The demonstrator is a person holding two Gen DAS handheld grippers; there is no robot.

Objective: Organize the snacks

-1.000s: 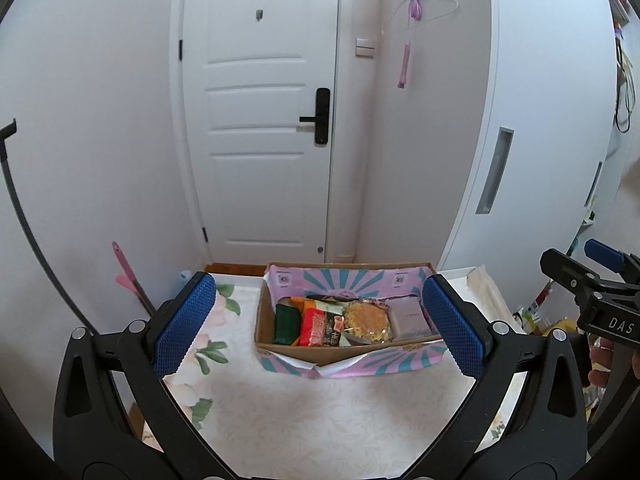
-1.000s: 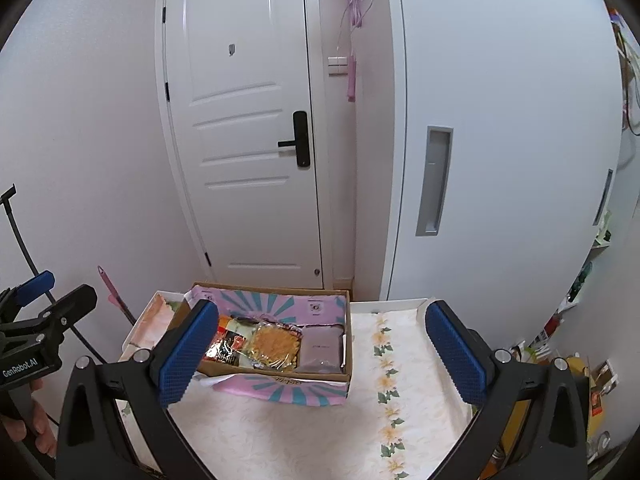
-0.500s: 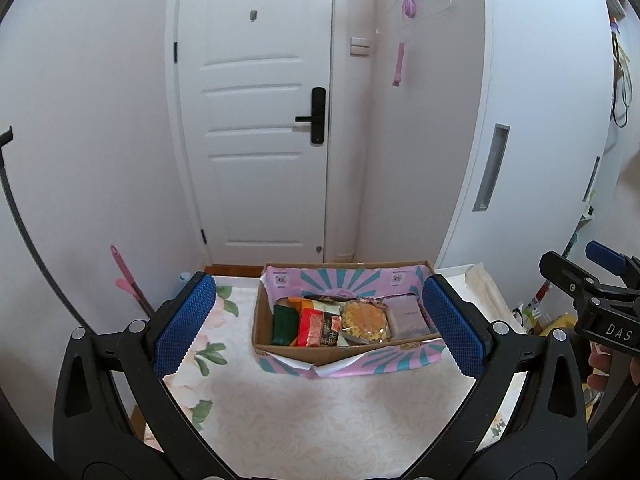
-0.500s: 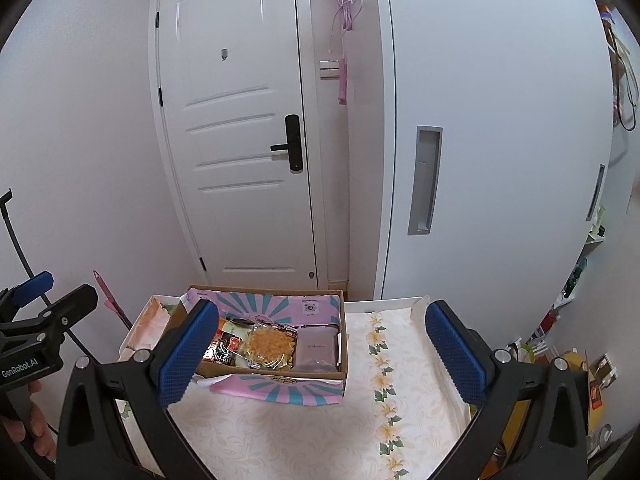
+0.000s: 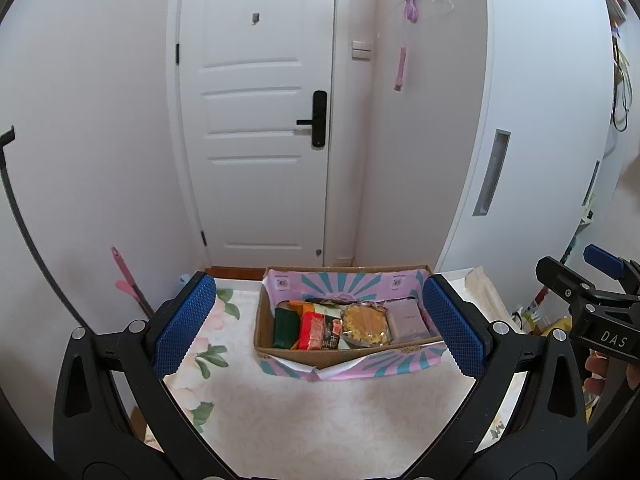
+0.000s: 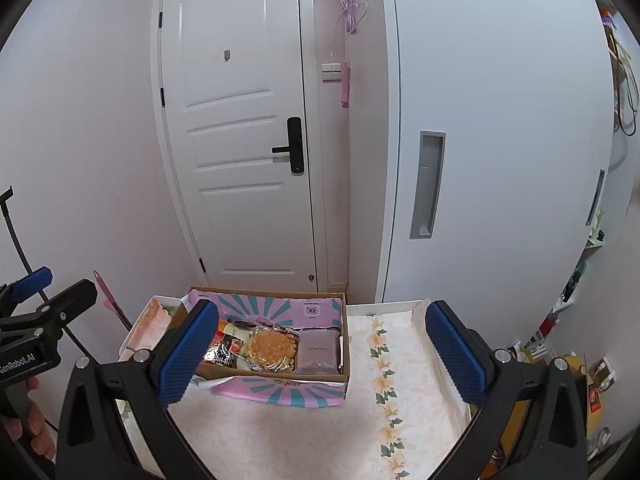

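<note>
A cardboard box [image 5: 320, 354] with pink and teal flaps sits at the far side of a small table and holds several snack packs: a green pack [image 5: 285, 328], a red pack [image 5: 312, 330], a yellow pack [image 5: 366, 325] and a mauve pack [image 5: 407, 316]. The box also shows in the right wrist view [image 6: 280, 378], with the yellow pack [image 6: 273, 347] and mauve pack [image 6: 320, 354]. My left gripper [image 5: 320, 328] is open and empty, held back from the box. My right gripper [image 6: 320, 354] is open and empty, to the right of the left one.
The table wears a floral cloth [image 5: 304, 420] with raised white edges [image 6: 400, 304]. A white door [image 5: 256, 120] and a white cabinet [image 6: 500, 140] stand behind. A pink-handled tool [image 5: 126, 278] leans at the left wall. Clutter lies on the floor at the right [image 6: 576, 364].
Both grippers have tilted or drawn back slightly, so the box sits a little lower in each view. Both jaws stay open and empty.
</note>
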